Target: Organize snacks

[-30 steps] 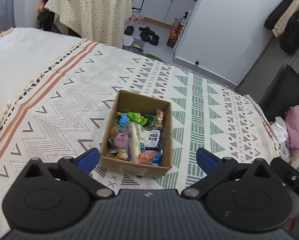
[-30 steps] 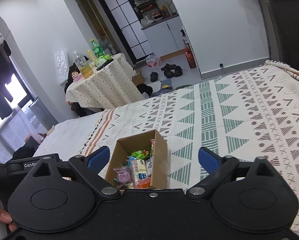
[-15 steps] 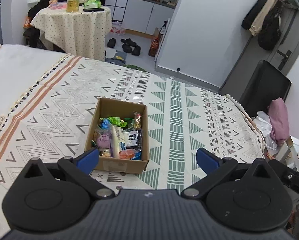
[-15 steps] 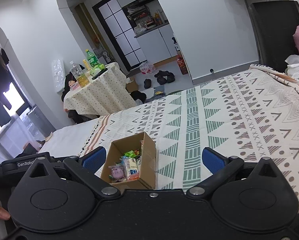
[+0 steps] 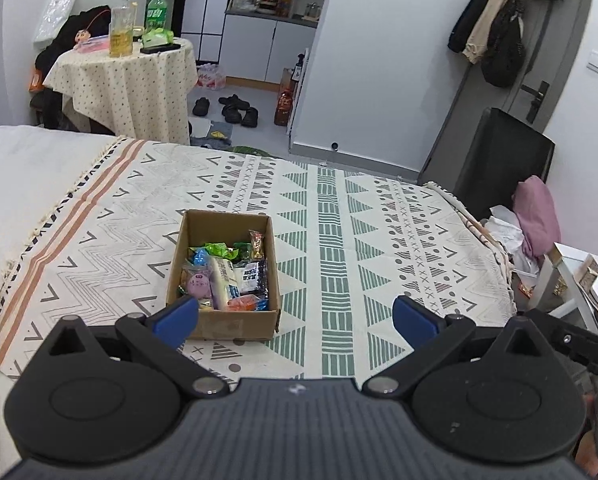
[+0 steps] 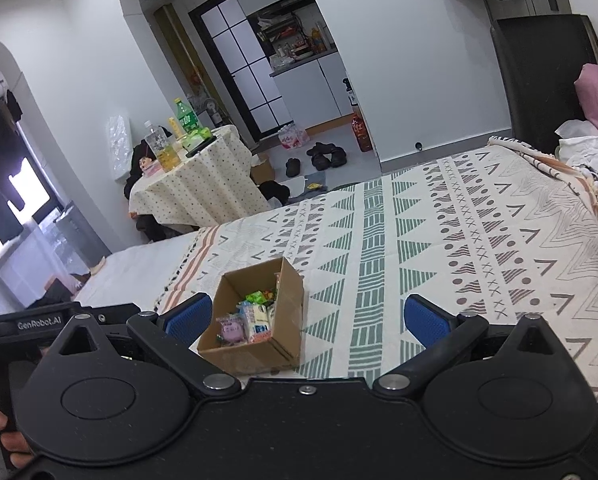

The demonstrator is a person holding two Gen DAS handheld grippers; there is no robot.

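Observation:
An open cardboard box (image 5: 235, 322) holding several wrapped snacks (image 5: 227, 276) sits on the patterned bedspread (image 5: 339, 216). It also shows in the right wrist view (image 6: 287, 304), with the snacks (image 6: 251, 318) inside. My left gripper (image 5: 295, 316) is open and empty, held back from the box with its left blue pad in front of the box's near left corner. My right gripper (image 6: 305, 318) is open and empty, above and behind the box. The left gripper's body (image 6: 39, 322) shows at the left of the right wrist view.
A round table (image 5: 127, 80) with bottles stands beyond the bed. Shoes (image 5: 235, 106) lie on the floor. A black chair (image 5: 499, 160) with pink clothing (image 5: 537, 216) stands at the bed's right side. The bedspread (image 6: 459, 240) stretches wide to the right of the box.
Both grippers have drawn back and risen away from the box, which now looks smaller and farther. Both stay open and empty. The box and snacks have not moved.

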